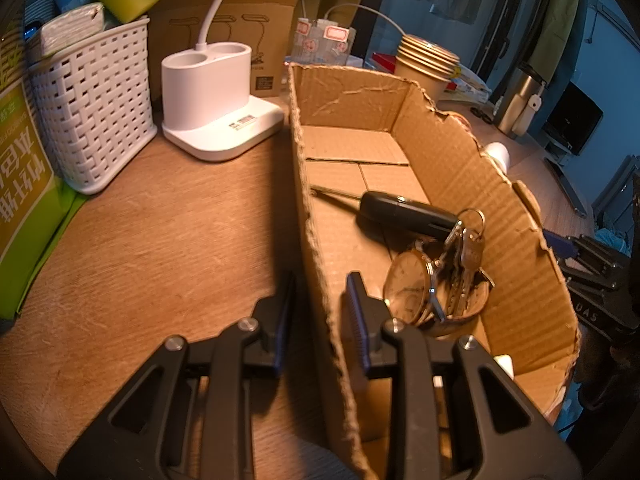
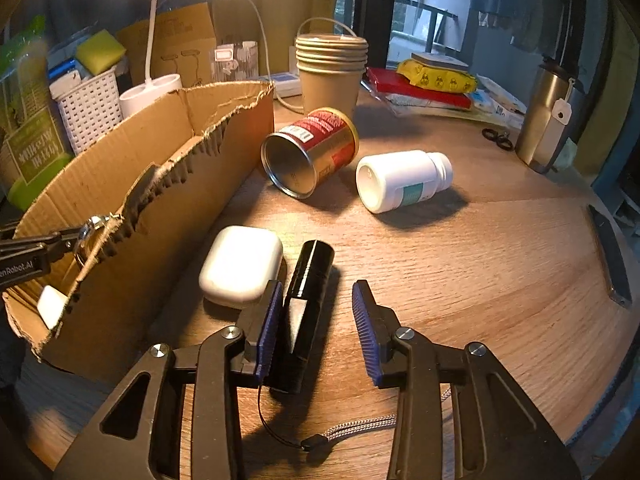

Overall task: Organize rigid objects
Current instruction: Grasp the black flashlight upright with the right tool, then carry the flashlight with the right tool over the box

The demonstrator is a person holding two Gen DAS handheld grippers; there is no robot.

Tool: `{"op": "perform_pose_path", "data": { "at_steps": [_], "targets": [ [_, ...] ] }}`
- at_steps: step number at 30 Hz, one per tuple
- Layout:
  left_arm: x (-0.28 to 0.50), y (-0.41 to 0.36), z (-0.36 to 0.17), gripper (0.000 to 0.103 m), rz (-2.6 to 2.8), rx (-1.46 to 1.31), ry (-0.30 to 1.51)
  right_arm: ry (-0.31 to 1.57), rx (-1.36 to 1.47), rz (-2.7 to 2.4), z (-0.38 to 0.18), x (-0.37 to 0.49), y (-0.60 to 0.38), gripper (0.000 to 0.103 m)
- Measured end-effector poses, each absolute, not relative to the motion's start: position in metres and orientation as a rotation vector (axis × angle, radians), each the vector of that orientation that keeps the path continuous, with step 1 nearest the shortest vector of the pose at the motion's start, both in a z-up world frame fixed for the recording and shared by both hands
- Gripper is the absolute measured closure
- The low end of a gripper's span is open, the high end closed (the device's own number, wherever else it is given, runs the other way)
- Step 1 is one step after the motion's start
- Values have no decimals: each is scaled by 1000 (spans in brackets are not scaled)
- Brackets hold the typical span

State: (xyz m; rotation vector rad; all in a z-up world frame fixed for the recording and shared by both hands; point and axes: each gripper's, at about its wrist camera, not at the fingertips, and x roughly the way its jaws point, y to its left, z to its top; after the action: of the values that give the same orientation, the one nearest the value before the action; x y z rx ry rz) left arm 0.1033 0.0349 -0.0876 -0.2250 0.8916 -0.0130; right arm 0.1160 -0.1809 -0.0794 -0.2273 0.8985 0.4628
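Left claw (image 1: 320, 308) is angled down and pinched tight, one finger on each side of a thin wall it's gripping. Right claw (image 2: 316, 320) is tilted down at about the same angle, low over the surface, jaws partly apart, left pad (image 2: 269, 320) right up against something dark, right pad clear.

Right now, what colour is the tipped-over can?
Red and gold can, clearest in the right wrist view.
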Motion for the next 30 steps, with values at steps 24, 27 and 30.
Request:
{"op": "perform_pose_path", "data": {
  "at_steps": [24,27,30],
  "targets": [
    [103,35,-88,76,-14,-225,892,829,-197,478,-61,110,-189,81],
    [103,35,-88,76,-14,-225,892,802,-177,480,-51,108,-193,81],
    [103,35,-88,76,-14,-225,892,778,-165,478,-42,107,-195,81]
  ]
}}
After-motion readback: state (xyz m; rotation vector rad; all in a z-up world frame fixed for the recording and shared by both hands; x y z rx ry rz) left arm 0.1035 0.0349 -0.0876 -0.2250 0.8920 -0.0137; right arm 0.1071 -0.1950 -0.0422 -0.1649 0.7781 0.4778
